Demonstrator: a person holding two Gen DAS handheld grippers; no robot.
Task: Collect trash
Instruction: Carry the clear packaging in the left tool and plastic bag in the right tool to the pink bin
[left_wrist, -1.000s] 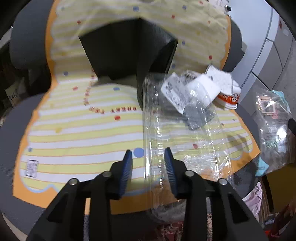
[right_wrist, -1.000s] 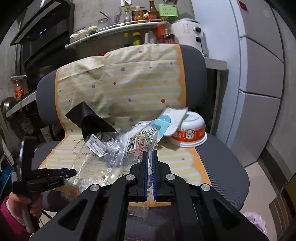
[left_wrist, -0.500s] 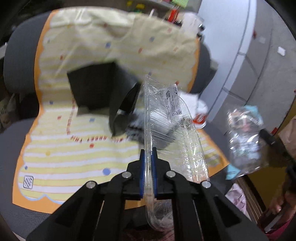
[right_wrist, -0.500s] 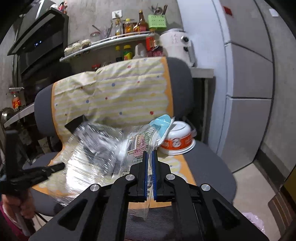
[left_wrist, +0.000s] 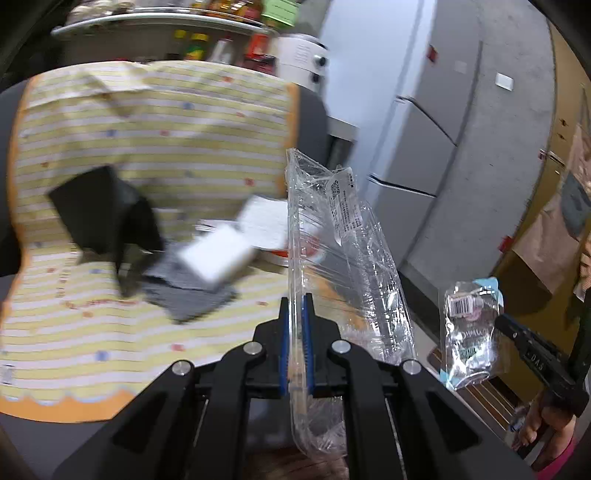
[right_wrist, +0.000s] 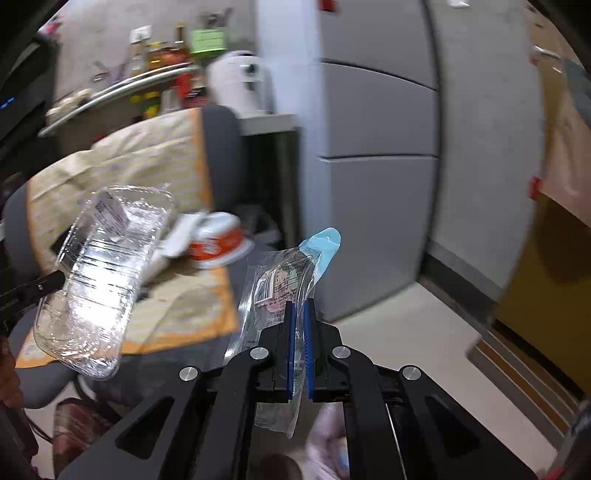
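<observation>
My left gripper (left_wrist: 296, 306) is shut on a clear plastic food tray (left_wrist: 343, 258) with a white label, held up off the chair; the tray also shows in the right wrist view (right_wrist: 107, 273). My right gripper (right_wrist: 300, 314) is shut on a small clear wrapper with a blue tab (right_wrist: 291, 273), held in the air to the right of the chair; the wrapper also shows in the left wrist view (left_wrist: 471, 332). An orange and white paper bowl (right_wrist: 216, 240), white paper (left_wrist: 221, 254), a grey cloth (left_wrist: 184, 291) and a black piece (left_wrist: 107, 214) lie on the chair seat.
The office chair (left_wrist: 147, 147) carries a yellow striped cover. A grey fridge (right_wrist: 376, 147) stands to the right. A shelf with bottles (right_wrist: 147, 74) and a white appliance (right_wrist: 240, 81) are behind. A pink bag (right_wrist: 328, 450) lies on the floor below.
My left gripper closed on the clear tray and lifted it off the seat. Both grippers swung right, away from the chair, with their trash.
</observation>
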